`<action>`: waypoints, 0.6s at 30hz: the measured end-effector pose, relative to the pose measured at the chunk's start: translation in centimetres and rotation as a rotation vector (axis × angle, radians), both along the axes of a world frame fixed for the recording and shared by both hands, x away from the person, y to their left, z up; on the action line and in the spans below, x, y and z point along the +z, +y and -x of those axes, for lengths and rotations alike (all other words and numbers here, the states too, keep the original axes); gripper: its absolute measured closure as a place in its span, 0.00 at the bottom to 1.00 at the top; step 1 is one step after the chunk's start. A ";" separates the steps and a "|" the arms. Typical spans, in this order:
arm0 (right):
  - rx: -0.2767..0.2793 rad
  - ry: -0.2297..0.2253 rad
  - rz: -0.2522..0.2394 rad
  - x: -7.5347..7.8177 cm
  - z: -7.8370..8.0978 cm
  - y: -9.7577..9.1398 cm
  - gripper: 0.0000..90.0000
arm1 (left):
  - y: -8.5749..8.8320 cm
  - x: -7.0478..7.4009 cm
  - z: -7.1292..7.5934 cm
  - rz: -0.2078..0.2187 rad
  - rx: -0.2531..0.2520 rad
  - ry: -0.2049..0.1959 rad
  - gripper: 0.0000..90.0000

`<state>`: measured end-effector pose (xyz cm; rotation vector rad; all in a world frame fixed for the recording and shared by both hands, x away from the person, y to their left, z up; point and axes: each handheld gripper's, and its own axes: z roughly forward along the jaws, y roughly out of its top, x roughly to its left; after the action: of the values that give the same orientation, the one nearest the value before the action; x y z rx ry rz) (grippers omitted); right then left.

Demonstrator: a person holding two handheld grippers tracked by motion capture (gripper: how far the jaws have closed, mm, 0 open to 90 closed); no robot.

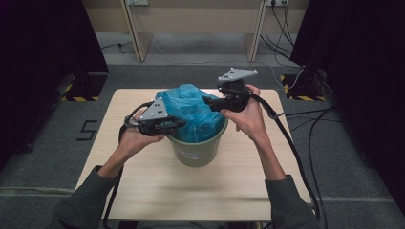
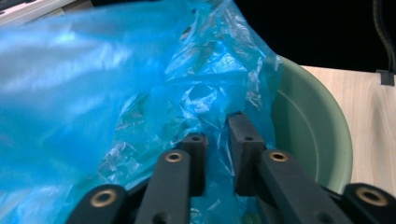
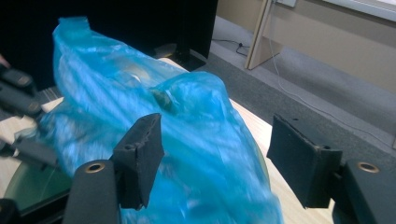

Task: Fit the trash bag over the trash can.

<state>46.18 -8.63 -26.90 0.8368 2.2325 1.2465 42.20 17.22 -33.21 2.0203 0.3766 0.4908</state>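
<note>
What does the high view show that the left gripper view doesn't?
High view adds: left hand, right hand, the right gripper with open jaws at the blue bag, the labelled outer wall of the green bucket, the whole table, floor cables.
Left gripper view adds: the left gripper close up, jaws nearly closed, bag film in the narrow gap, pinch unclear; the bucket's inner wall.
Shared: bag, bucket, wood tabletop.

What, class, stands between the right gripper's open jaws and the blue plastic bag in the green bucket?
Nothing visible. The right gripper faces the blue bag directly, jaws spread apart, no object between pads and plastic.
</note>
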 end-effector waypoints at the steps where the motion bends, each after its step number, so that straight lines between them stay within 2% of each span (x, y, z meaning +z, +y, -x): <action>1: 0.008 0.005 0.010 0.0 -0.3 0.5 0.38 | 0.0 0.0 0.0 -0.003 -0.004 -0.003 0.91; 3: 0.030 0.020 0.027 -0.2 -1.0 1.4 0.40 | 0.0 0.0 0.2 -0.004 -0.013 -0.009 0.92; 4: 0.041 0.024 0.037 -0.3 -1.2 1.7 0.45 | 0.1 0.0 0.2 0.000 -0.016 -0.011 0.93; 6: 0.081 0.027 0.075 -0.7 -1.8 2.2 0.70 | 0.3 0.1 0.4 0.002 -0.023 -0.015 0.93; 7: 0.094 0.021 0.113 -0.8 -2.2 2.3 0.79 | 0.5 0.1 0.6 0.008 -0.030 -0.019 0.94; 8: 0.085 0.014 0.146 -0.9 -2.5 2.3 0.85 | 0.7 0.1 0.7 0.016 -0.041 -0.019 0.94; 10: 0.065 0.018 0.157 -1.0 -3.2 1.7 0.95 | 1.1 0.0 1.1 0.029 -0.050 -0.021 0.95; 13: 0.009 0.046 0.139 -0.9 -3.8 0.2 1.00 | 2.0 -0.1 2.1 0.021 -0.061 -0.029 0.95; 16: -0.043 0.059 0.165 -1.0 -3.7 -1.4 1.00 | 2.7 -0.3 2.6 0.015 -0.068 -0.033 0.96; 18: -0.042 0.051 0.157 -1.2 -3.5 -2.1 1.00 | 2.8 -0.4 2.9 0.011 -0.074 -0.037 0.96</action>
<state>49.66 -10.76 -28.07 0.8591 2.3059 1.0257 39.34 20.01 -33.57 2.0048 0.2806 0.4782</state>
